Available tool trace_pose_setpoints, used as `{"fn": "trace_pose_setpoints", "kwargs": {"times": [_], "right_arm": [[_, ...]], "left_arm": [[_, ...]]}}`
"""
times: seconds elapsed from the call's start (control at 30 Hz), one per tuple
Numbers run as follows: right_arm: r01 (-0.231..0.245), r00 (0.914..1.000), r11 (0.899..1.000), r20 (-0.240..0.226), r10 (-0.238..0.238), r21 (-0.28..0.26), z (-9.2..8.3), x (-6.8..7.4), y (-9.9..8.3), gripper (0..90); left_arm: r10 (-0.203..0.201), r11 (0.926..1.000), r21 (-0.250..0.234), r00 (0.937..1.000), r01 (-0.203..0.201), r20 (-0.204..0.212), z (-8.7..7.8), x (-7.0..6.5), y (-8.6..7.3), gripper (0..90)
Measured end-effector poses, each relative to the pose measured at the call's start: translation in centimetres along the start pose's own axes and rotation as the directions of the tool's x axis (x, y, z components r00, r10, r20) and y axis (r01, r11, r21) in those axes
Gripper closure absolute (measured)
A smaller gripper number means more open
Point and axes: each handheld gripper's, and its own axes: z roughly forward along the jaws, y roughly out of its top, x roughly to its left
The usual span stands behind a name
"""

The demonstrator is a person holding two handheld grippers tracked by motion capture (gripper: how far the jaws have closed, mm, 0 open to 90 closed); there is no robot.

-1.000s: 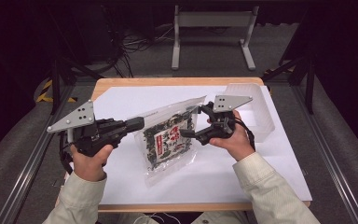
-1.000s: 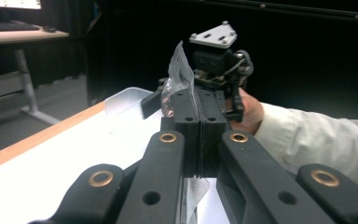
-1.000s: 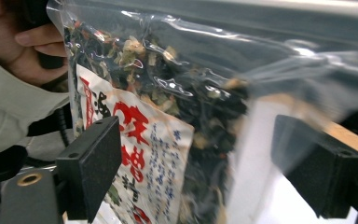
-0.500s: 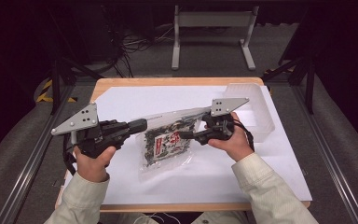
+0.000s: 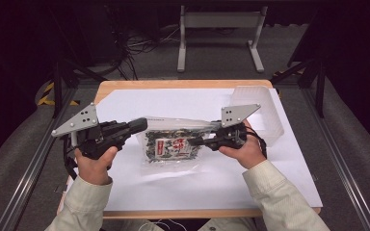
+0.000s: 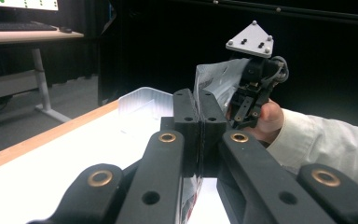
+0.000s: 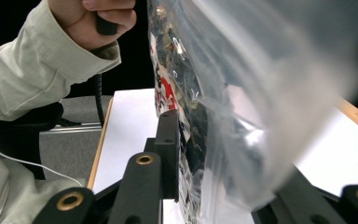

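Note:
A clear plastic bag point(image 5: 171, 147) with dark contents and a red label hangs over the white sheet point(image 5: 173, 103), held between both grippers. My left gripper point(image 5: 142, 126) is shut on the bag's upper left corner; in the left gripper view its jaws are pressed together point(image 6: 199, 126) and the bag point(image 6: 214, 79) rises beyond them. My right gripper point(image 5: 195, 141) is shut on the bag's right side. In the right gripper view the bag point(image 7: 242, 93) stands on edge between the jaws point(image 7: 200, 158), hiding the right jaw's tip. The right gripper point(image 6: 251, 93) also appears in the left gripper view.
A clear plastic container point(image 5: 262, 113) stands at the back right of the wooden table point(image 5: 183, 83), just behind the right hand; it appears again as the container point(image 6: 142, 100) in the left gripper view. Metal rails run along both sides of the table.
The bag has turned from a slant to lie level between the grippers. The right gripper has shifted slightly; the left gripper has barely moved.

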Motion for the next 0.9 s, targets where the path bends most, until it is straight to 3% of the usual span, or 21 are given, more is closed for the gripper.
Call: {"fn": "trace_pose_setpoints", "kwargs": {"times": [0.23,0.37,0.63,0.9], "right_arm": [[0.005,0.9998,1.0,-0.021,-0.005,0.006,0.0,0.1,0.1,75.5],[0.008,0.9997,1.0,-0.023,-0.008,0.009,-0.1,0.2,0.3,76.5],[-0.009,0.9999,1.0,-0.009,0.009,-0.004,-0.8,-0.1,0.5,76.7],[-0.037,0.9984,0.999,0.041,0.038,-0.009,-2.2,-0.6,0.9,76.6]], "left_arm": [[-0.001,1.0,0.003,0.9998,0.001,-0.021,-0.1,0.3,-0.1,85.7],[-0.023,0.9997,-0.002,0.9996,0.023,-0.017,-0.2,0.8,-0.2,75.9],[-0.01,0.9997,0.02,0.9971,0.012,-0.076,0.0,1.2,-0.3,51.6],[0.003,0.9981,0.061,0.9917,0.004,-0.128,0.3,1.9,-1.4,30.4]]}}
